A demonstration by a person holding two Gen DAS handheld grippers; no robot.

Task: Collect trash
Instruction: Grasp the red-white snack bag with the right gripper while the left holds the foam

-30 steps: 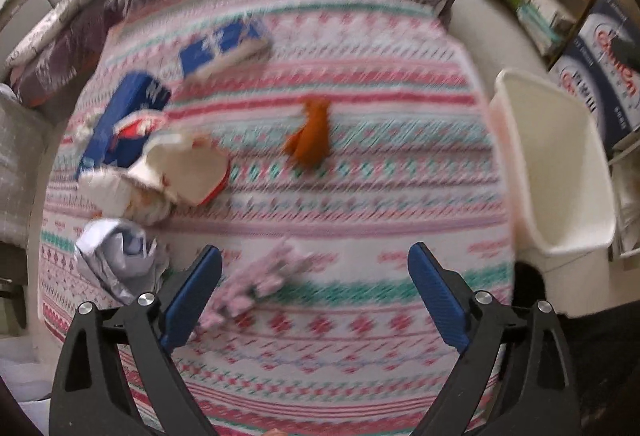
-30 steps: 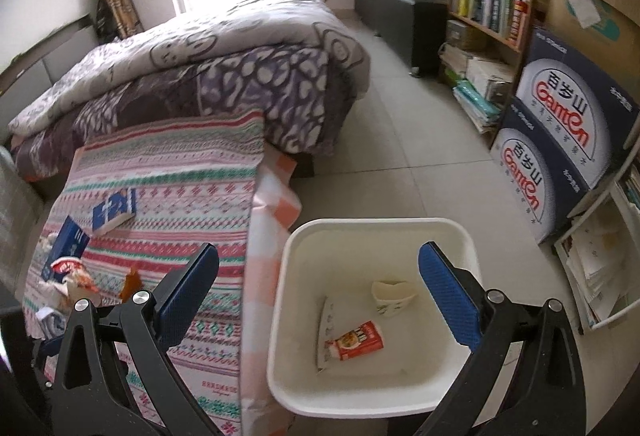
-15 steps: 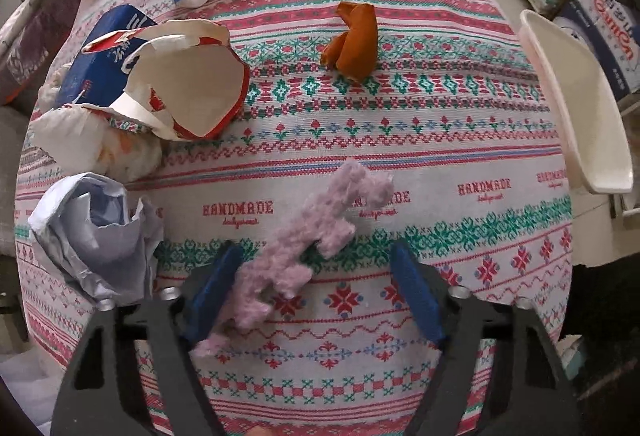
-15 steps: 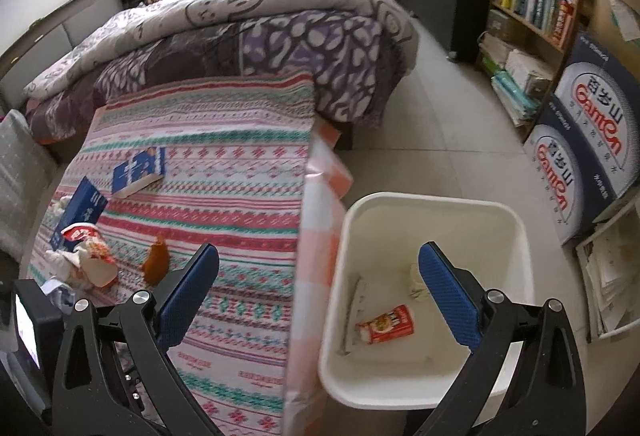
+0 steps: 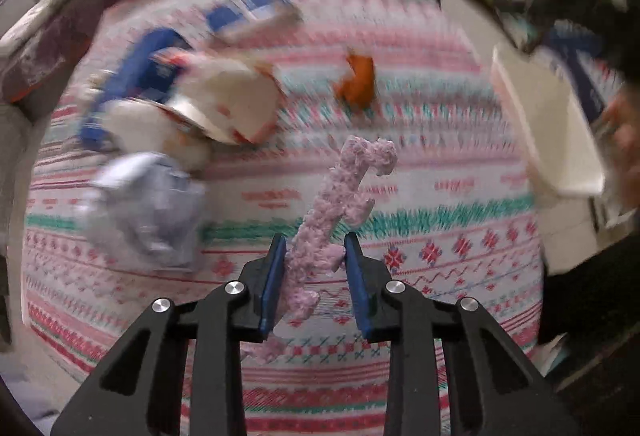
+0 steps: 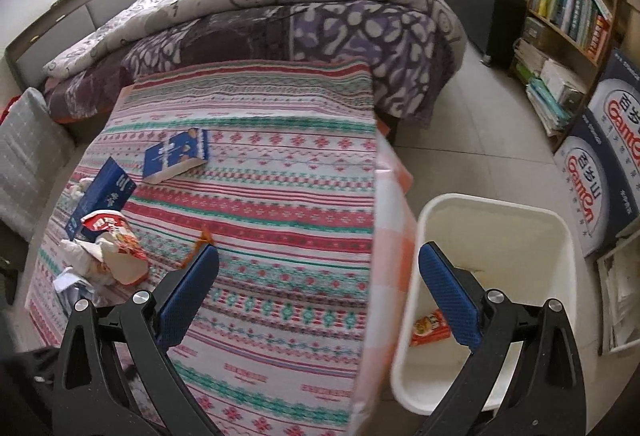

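Observation:
On the striped tablecloth [image 5: 420, 236] my left gripper [image 5: 315, 239] has a knobbly pink foam strip [image 5: 344, 176] between its blue pads. The jaws are closing and both pads press its lower part; the strip stands up sharp against the blurred cloth. An orange wrapper [image 5: 358, 80], a torn white-and-red packet [image 5: 236, 104] and crumpled grey paper [image 5: 148, 208] lie beyond it and to its left. My right gripper [image 6: 319, 252] is open and holds nothing, over the table's right edge beside the white bin [image 6: 552, 236]. A red snack packet [image 6: 430, 326] lies in the bin.
A blue box [image 6: 104, 196] and a blue booklet [image 6: 176, 154] lie on the cloth's left side. A bed with a patterned quilt [image 6: 280, 8] stands behind the table. A bookshelf [image 6: 572, 8] and stacked printed cartons [image 6: 608, 172] line the right wall past the bin.
The left jaws went from wide open to closed around the pink strip, which now stands off the cloth. The right gripper swung left, from over the bin to the table's edge.

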